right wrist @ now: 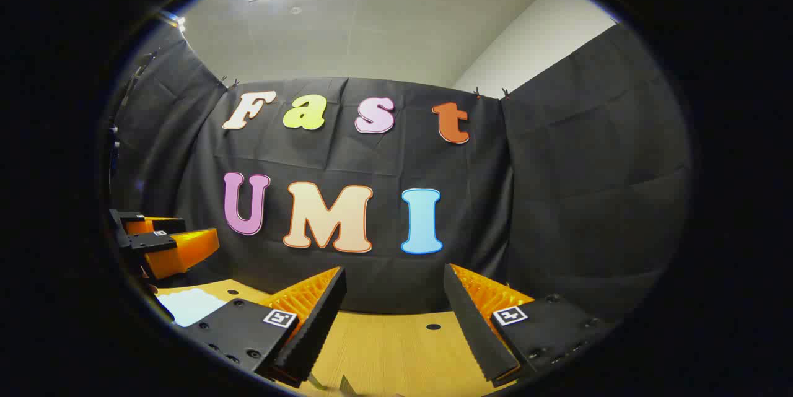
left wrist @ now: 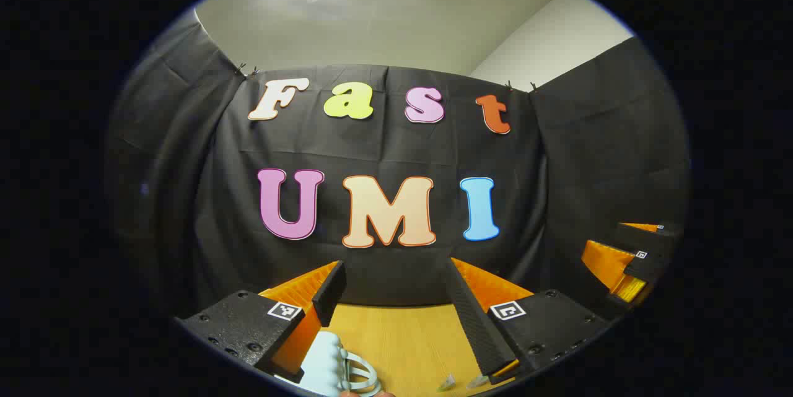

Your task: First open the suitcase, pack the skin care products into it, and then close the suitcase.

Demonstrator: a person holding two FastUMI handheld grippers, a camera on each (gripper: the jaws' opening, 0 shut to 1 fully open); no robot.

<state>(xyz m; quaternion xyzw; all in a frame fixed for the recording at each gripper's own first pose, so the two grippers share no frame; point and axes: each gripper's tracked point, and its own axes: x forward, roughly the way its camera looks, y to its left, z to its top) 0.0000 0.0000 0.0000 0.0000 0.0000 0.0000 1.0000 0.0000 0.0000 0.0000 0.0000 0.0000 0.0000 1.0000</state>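
Left tool [left wrist: 396, 316] — held level, pointed at the booth wall, fingers spread wide with nothing between them. Low at the bottom edge of the left gripper view, just under and inside its left finger, sits a pale blue ridged piece with a loop handle [left wrist: 337, 366]. My guess is that it belongs to the suitcase, perhaps its handle end, but too little of it shows to be sure. It lies below and slightly left of the tool's line, close in; whether the finger touches it, I cannot tell. Two small clear bits [left wrist: 461, 381] lie on the wooden surface [left wrist: 403, 335] near the right finger.

Right tool [right wrist: 393, 322] — likewise level, spread wide, gripping nothing, over bare surface. In the right gripper view a pale blue patch [right wrist: 189, 305] shows low at the left, probably the same thing, well off to that side.

Judgement: the opening step is not yet begun, and the left tool is the nearer one — it needs to drop down and tilt toward the blue piece. Skin care products: not identifiable.
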